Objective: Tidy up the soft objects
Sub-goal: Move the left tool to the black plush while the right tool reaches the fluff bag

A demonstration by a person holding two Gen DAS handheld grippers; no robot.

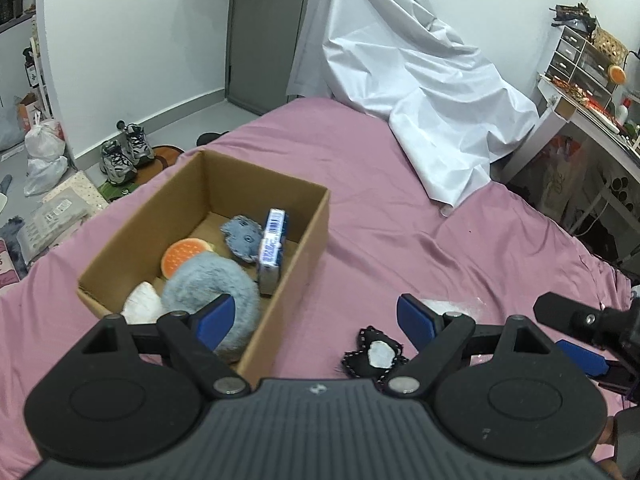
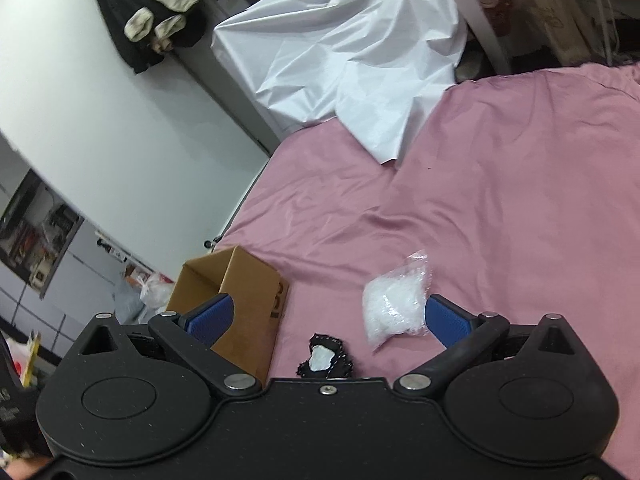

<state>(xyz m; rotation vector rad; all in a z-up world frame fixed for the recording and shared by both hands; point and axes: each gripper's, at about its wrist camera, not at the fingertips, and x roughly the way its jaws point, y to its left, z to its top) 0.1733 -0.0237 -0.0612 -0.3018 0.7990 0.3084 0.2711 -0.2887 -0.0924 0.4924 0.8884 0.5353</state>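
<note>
The cardboard box (image 1: 168, 240) at left of the left view already holds a grey plush (image 1: 208, 284) and other soft items. A black patch (image 1: 374, 354) and plastic bag (image 2: 394, 308) remain on the bed (image 1: 400, 220), lower centre. Left tongs (image 1: 314, 318) and right tongs (image 2: 328, 316) both gape empty.

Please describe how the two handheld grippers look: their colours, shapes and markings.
Both the left gripper and the right gripper have matte black bodies with two round discs, silver pivot screws and blue textured finger pads. The left body is ribbed with a small central emblem.
</note>
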